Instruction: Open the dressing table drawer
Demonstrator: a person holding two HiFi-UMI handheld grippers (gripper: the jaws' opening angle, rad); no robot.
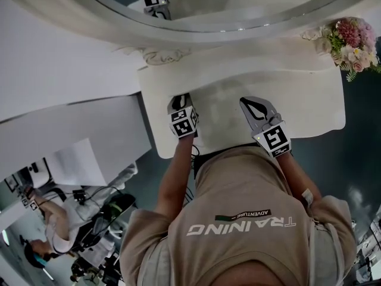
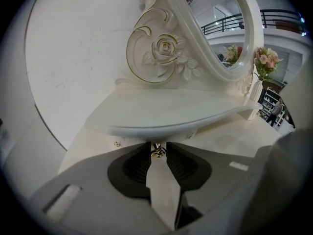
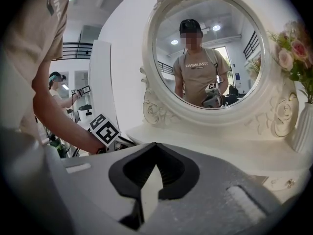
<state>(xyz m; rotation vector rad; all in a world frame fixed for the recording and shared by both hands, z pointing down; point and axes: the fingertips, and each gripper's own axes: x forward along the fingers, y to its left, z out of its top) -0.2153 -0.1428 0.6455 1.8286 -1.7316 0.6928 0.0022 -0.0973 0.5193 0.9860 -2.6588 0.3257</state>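
Shows, nearest the head camera, the person's beige shirt (image 1: pixel 238 219) and two forearms reaching forward. Places the left gripper (image 2: pixel 158 145) at the front edge of the dressing table, jaws drawn close and pinching the small brass drawer knob (image 2: pixel 158 151) between their tips. Locates the drawer (image 2: pixel 204 137) directly beneath the overhanging edge of the tabletop (image 1: pixel 286 82), with only its cream front visible. Sets the right gripper (image 3: pixel 155 146) over the front of the tabletop, to the right of the left one, jaw tips pressed together on nothing. Beyond, presents the round mirror (image 3: pixel 210 53) in a carved frame bearing a rose relief (image 2: pixel 165 48), and pink flowers (image 1: pixel 354 43) at the far right corner.
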